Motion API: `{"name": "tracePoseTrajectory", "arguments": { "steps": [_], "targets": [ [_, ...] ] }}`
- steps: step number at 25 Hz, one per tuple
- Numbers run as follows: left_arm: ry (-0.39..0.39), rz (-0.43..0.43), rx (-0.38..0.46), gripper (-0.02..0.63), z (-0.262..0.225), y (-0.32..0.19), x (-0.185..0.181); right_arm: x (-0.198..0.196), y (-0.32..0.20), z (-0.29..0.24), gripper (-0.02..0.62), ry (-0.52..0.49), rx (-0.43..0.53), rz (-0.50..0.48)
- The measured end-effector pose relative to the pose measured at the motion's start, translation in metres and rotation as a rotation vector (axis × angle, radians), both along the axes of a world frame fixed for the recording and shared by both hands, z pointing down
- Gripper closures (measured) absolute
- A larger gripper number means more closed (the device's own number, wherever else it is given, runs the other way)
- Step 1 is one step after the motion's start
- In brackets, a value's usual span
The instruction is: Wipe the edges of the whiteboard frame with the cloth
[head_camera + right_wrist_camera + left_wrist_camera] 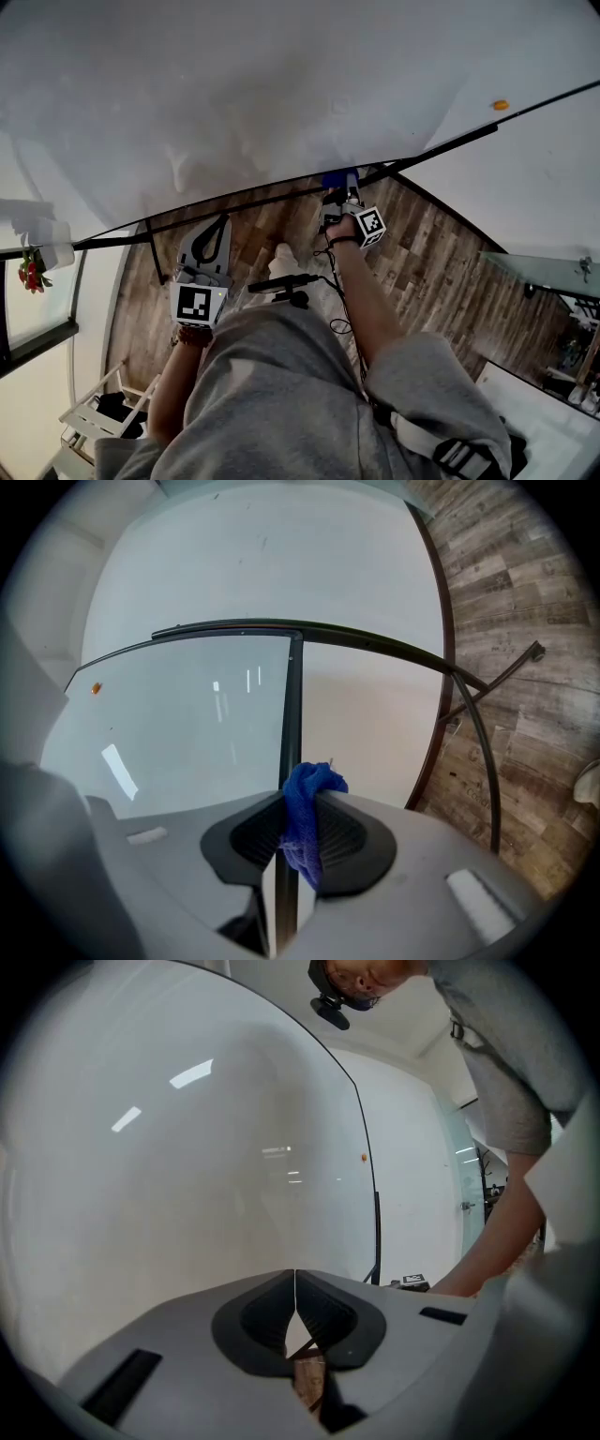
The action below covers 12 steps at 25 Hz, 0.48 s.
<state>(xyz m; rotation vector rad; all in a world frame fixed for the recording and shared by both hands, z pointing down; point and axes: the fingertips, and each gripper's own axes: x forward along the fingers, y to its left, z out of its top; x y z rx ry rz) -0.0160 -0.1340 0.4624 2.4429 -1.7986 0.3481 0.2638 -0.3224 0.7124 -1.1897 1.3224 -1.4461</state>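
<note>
so the right claw (298, 841) is clamped on a crumpled blue cloth (305, 827) poking up along the whiteboard's thin black frame edge (292, 714), left claw (295, 1321) closed on nothing

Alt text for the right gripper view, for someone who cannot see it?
The right gripper is shut on a blue cloth, with the whiteboard's dark frame edge running straight ahead of it. Wooden floor shows at the right.

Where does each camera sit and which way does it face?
Head view: head-mounted, facing down the whiteboard; forearms, left gripper, right gripper show.
Left gripper view: along shut, empty jaws toward the whiteboard; right arm shows.
Right gripper view: along jaws clamping blue cloth at the frame.
Head and right gripper views share the cloth.
</note>
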Motion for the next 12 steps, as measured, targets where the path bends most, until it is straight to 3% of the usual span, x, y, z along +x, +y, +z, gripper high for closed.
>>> {"name": "tracePoseTrajectory", "arguments": {
  "steps": [5,12],
  "targets": [
    [-0.007,0.024,-0.011,0.594,-0.016,0.004,-0.023,-0.003,0.006,0.001,0.506,0.002,-0.002,0.051],
    [-0.015,0.015,0.007,0.594,-0.01,0.012,-0.049,-0.027,0.015,0.003,0.506,-0.022,-0.001,0.051]
  ]
}}
